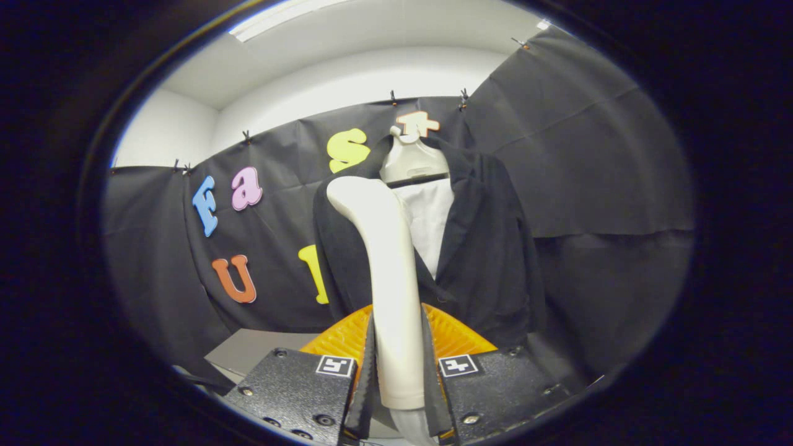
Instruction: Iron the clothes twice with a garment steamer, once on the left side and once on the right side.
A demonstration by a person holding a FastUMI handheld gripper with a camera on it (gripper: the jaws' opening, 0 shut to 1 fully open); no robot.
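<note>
Clamping the steamer [390, 272] handle between both fingers, the tool [399, 378] faces the jacket [489, 248] (hung just beyond).

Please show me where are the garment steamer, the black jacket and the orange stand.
garment steamer [390, 279]: gripper view, mid handle, gripped between both fingers.
black jacket [489, 248]: gripper view, front panel, beyond the fingers.
orange stand [455, 337]: gripper view, ribbed top, behind the steamer handle.

One garment steamer [391, 279], cream-white, centre of the frame, clamped between two fingers [364, 371] of one gripper [399, 378]. One dark jacket [489, 248] right of centre (a white shirt [430, 223] inside, also one). One pale hanger [412, 161] upper centre. One orange ribbed tray [458, 334] lower centre.
</note>
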